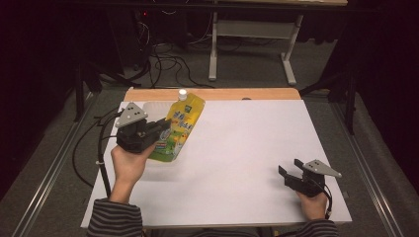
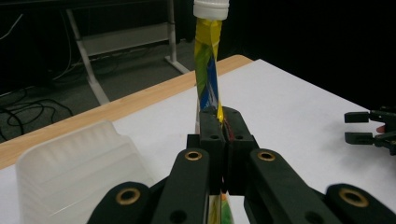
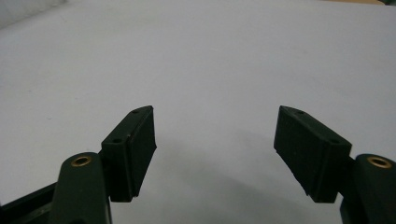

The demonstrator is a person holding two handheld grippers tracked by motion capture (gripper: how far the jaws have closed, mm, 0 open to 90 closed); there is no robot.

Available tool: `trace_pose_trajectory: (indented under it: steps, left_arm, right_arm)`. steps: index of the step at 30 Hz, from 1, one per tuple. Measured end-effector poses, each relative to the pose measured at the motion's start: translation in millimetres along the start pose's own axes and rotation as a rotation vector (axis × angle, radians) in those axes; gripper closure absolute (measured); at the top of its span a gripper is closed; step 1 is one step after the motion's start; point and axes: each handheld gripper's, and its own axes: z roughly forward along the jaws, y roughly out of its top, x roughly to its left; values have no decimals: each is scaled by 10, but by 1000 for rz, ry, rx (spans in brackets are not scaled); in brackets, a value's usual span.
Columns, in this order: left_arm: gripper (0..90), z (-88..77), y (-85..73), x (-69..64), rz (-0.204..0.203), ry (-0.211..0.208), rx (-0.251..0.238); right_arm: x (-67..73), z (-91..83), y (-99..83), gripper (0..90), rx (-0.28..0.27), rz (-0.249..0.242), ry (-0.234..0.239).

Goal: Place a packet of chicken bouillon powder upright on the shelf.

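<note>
Pouch [image 1: 179, 129], yellow and green with a white cap [image 1: 182, 93], sits clamped in the left gripper [image 1: 163, 129] at the table's [image 1: 237, 148] far left, cap pointing toward the wooden edge [image 1: 212, 94] at the back. From the high view the pouch lies tilted, its printed face up, its lower end over a clear plastic tray [image 1: 148, 106] that rests on the white top beside that edge. In the left gripper view the jaws stand pressed together on the flat body of the pouch [image 2: 208, 79], which shows edge-on and rises thin and upright from between them to the cap [image 2: 211, 8]; the tray [image 2: 74, 163] shows low at the left, ribbed and translucent, and part of the pouch also shows below the jaws. The left hand [image 1: 129, 165] grips the tool from below, a striped sleeve [image 1: 114, 217] behind it. The right gripper [image 1: 291, 172] rests near the table's near right corner, well apart from the pouch, held by the right hand [image 1: 312, 203]. In the right gripper view its jaws stand wide apart with bare white table [image 3: 210, 70] between them, nothing gripped. The right gripper [image 2: 362, 128] also shows far off at the right of the left gripper view, jaws parted.
</note>
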Motion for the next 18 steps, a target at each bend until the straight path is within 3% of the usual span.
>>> trace_pose_trajectory:
  steps: [8, 11, 14, 18]
  left_arm:
    - [889, 11, 25, 138, 2, 71, -6]
    - [889, 123, 1, 199, 19, 101, 17]
    - [890, 180, 9, 270, -11, 95, 12]
    - [890, 266, -19, 326, -7, 116, 25]
  right_arm:
    - [-3, -3, -1, 299, -5, -4, -1]
    - [-2, 1, 1, 298, 0, -2, -1]
    - [-9, -5, -3, 298, -11, 0, -1]
    - [-4, -3, -2, 298, -5, -2, -1]
